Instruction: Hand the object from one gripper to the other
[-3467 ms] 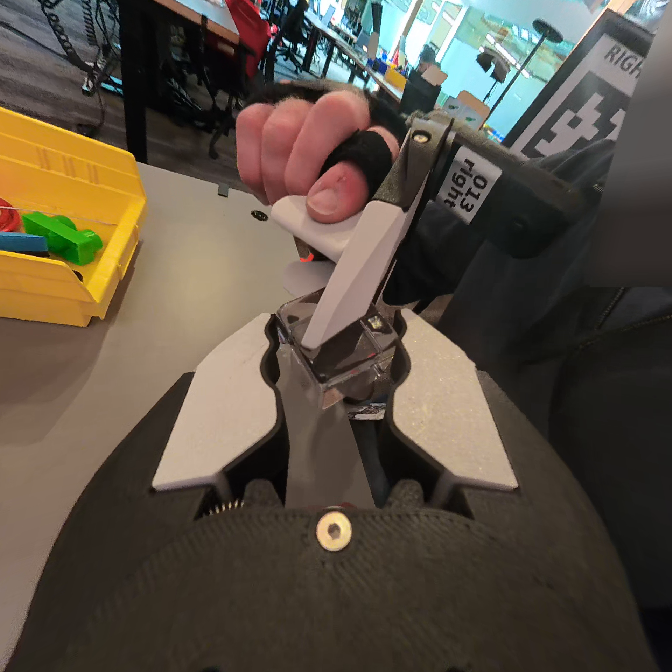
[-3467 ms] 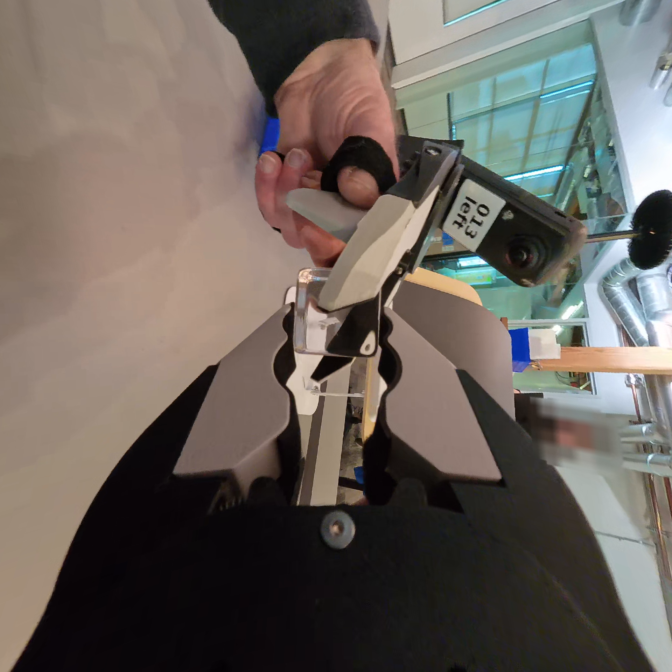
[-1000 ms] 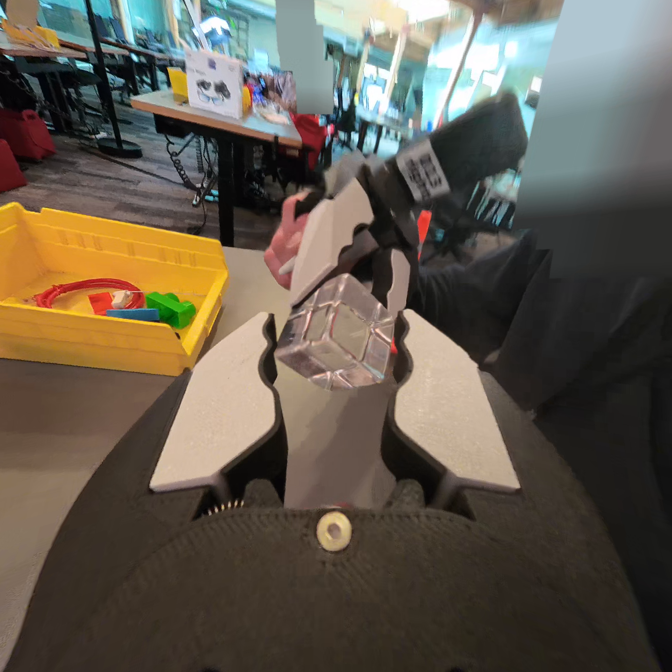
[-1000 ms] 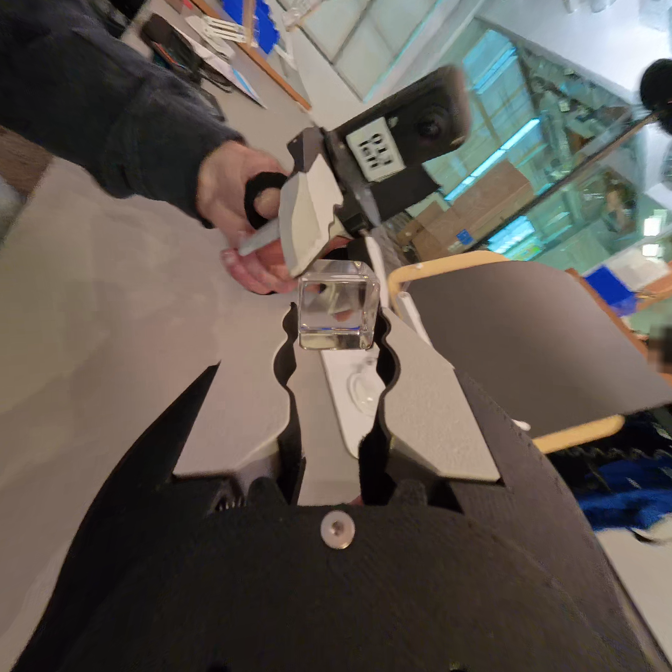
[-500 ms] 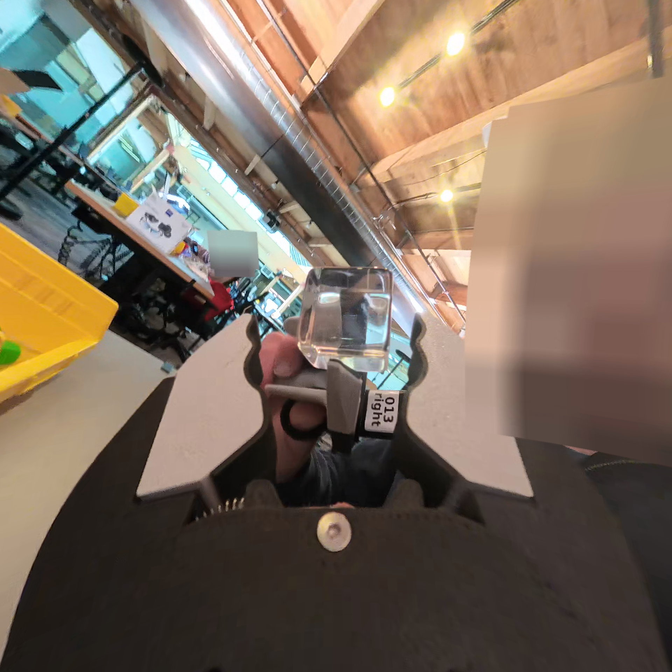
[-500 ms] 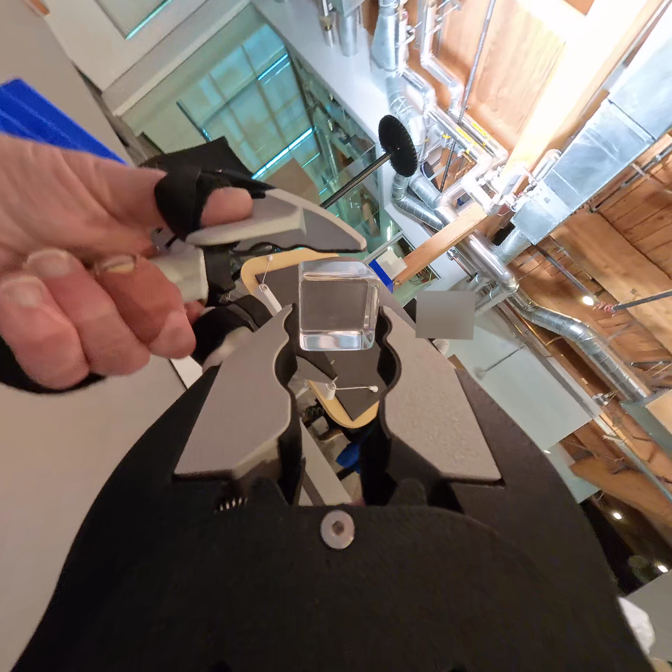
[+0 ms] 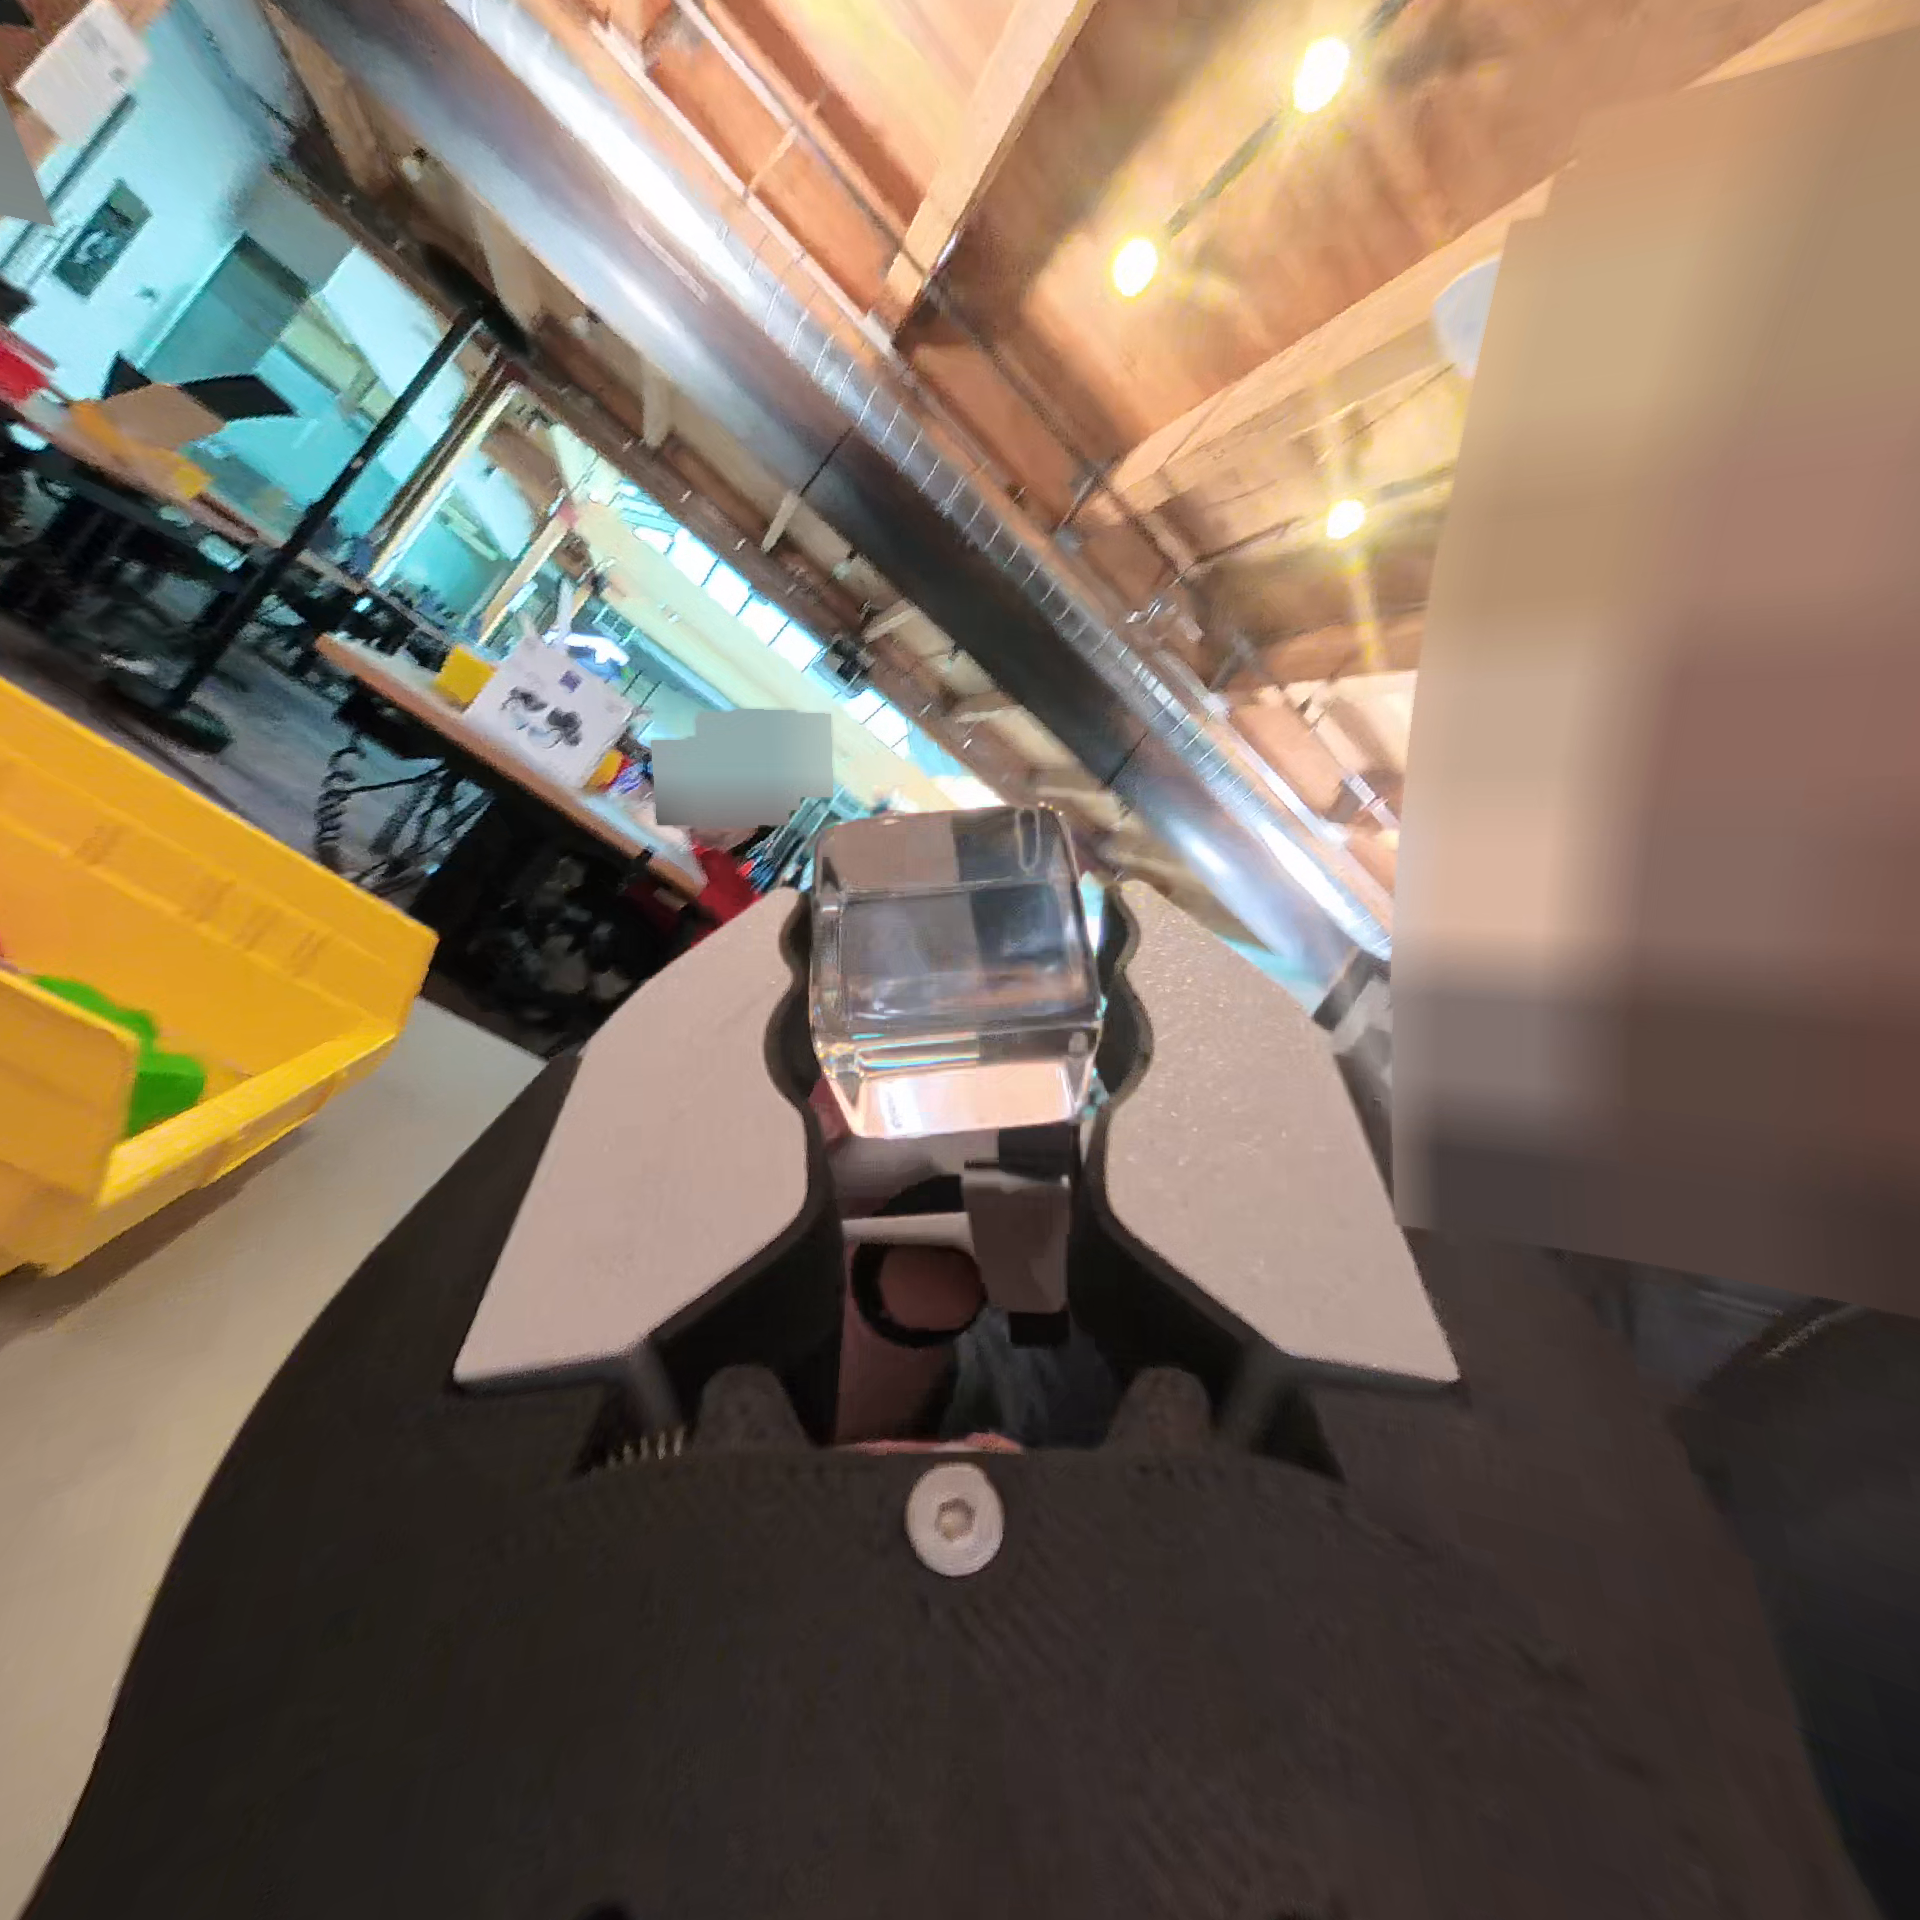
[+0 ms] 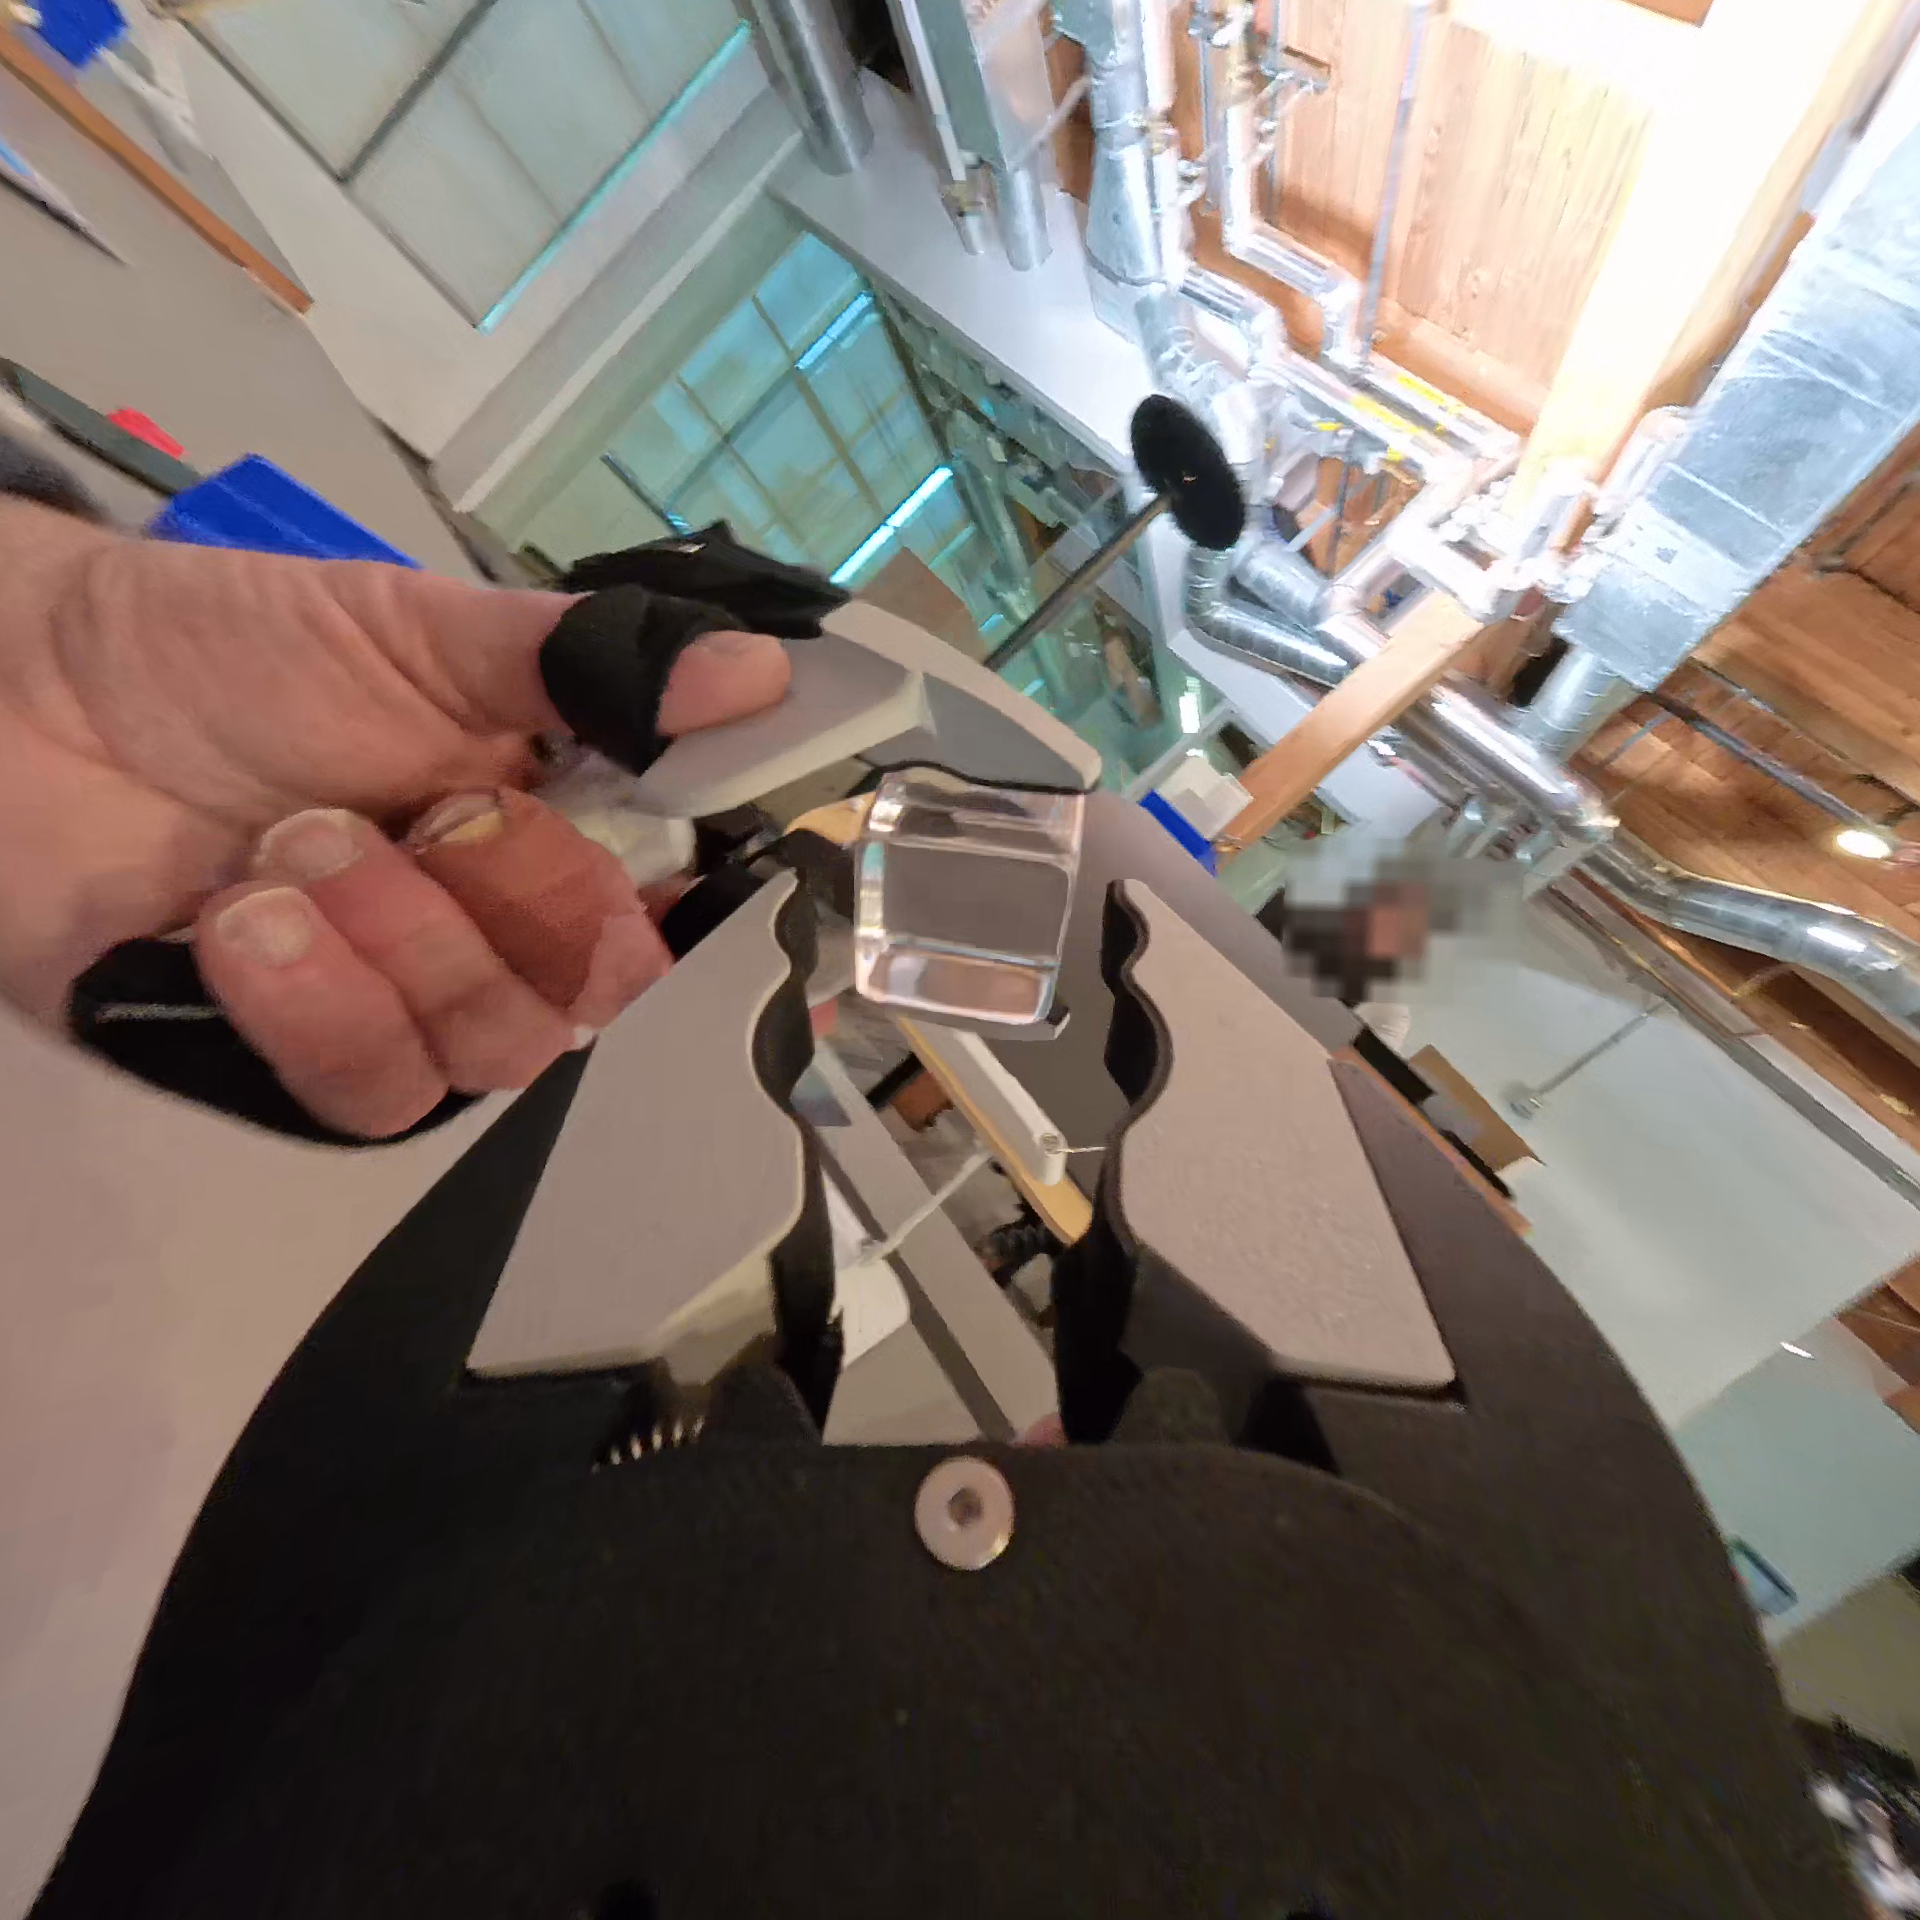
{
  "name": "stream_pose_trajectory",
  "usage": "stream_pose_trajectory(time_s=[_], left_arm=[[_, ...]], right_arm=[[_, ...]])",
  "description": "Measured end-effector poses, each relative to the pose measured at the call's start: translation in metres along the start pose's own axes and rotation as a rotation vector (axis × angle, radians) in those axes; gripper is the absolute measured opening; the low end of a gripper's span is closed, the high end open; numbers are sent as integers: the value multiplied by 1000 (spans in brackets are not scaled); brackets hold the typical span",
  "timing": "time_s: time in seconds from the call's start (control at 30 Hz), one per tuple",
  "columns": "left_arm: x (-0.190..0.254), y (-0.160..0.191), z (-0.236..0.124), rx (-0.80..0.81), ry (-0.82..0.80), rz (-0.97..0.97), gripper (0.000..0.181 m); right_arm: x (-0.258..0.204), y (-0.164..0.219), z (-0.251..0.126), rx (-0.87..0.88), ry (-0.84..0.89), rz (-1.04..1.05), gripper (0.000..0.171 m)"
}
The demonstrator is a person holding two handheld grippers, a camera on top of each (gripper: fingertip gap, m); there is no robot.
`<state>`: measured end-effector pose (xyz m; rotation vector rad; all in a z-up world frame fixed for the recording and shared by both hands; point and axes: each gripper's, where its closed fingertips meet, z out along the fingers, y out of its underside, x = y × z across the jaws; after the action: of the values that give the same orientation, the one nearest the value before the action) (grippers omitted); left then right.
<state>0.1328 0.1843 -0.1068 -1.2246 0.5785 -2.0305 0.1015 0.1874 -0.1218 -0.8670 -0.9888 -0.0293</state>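
A clear acrylic cube sits between the two grey fingers of my left gripper, which is shut on it and holds it in the air. In the right wrist view the cube hangs tilted between the tips of my right gripper. The right jaws stand apart, with a gap on the cube's right side. A finger of the left gripper lies across the top of the cube there. Part of the right gripper's finger shows below the cube in the left wrist view.
A yellow bin holding a green block stands on the grey table to the left. A person's hand holds the left gripper close to my right gripper's left finger. Both views point up at the ceiling.
The left gripper's jaws have closed on the cube. The right gripper's jaws have spread and no longer press on it. Both grippers tilted upward over the last second.
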Motion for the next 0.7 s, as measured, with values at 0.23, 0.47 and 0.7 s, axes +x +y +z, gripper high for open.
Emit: stream_pose_trajectory(time_s=[0.23, 0.47, 0.7], left_arm=[[3, -19, -14, -201, -205, 403, 51], [-5, -25, -20, -525, -479, 1039, 51], [-26, -22, -24, -808, -709, 1600, 51]], right_arm=[[2, 12, -15, -42, -227, 357, 52], [2, 6, -14, -7, -446, 877, 55], [11, -2, -4, 31, -571, 1260, 64]])
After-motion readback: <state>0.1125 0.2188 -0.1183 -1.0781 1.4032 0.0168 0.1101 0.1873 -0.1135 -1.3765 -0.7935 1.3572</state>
